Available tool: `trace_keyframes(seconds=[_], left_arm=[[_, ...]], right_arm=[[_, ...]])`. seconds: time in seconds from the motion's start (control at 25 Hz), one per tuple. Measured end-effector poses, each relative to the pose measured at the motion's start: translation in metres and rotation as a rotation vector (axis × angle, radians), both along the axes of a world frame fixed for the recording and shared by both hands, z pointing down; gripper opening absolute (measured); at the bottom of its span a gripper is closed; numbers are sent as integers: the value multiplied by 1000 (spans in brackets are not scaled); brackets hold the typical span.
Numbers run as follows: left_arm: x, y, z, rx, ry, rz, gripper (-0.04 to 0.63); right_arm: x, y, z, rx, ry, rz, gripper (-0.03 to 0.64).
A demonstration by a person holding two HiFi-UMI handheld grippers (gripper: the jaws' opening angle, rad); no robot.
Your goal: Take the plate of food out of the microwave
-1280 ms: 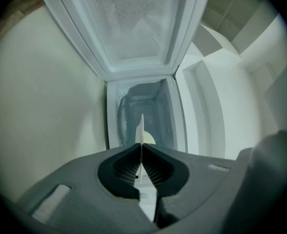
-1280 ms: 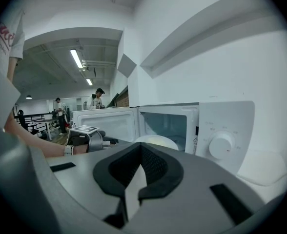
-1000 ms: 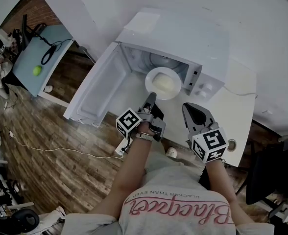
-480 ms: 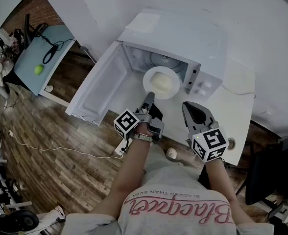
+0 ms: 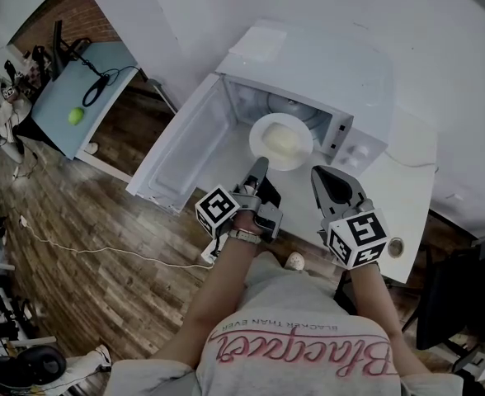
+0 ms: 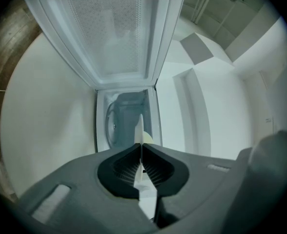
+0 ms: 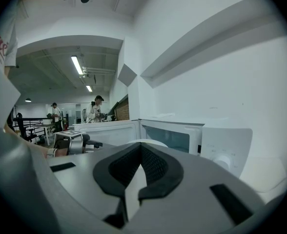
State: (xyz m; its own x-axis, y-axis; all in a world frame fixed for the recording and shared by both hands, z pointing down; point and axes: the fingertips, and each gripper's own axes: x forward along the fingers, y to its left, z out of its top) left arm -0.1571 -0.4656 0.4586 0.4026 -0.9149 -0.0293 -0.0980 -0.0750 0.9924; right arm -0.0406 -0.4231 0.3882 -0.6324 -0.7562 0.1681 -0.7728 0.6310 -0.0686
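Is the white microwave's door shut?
No, the door of the white microwave stands swung wide open to the left in the head view.

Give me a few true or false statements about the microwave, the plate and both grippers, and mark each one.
1. The white microwave has its door swung open. True.
2. The left gripper is clamped on the rim of the round white plate. True.
3. The right gripper grips the plate too. False: its jaws are together on nothing, and it is clear of the plate.
4. The plate is bare. False: a pale yellowish mound of food lies on it.
5. A small green ball lies on the blue-grey table at the far left. True.
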Motion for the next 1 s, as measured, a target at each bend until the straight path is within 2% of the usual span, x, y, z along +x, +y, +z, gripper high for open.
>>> trace_keyframes(seconds=[0.48,0.76,1.0], left_arm=[[-16,11,-27,2,26,37,14],[-16,15,-46,37,77,60,14],[-18,18,-53,47,87,71,14]], right_arm=[[-14,-5,-18,2,-34,42,11],[-18,-4,-25,20,-22,45,11],[-26,-2,-25,35,9,32,11]])
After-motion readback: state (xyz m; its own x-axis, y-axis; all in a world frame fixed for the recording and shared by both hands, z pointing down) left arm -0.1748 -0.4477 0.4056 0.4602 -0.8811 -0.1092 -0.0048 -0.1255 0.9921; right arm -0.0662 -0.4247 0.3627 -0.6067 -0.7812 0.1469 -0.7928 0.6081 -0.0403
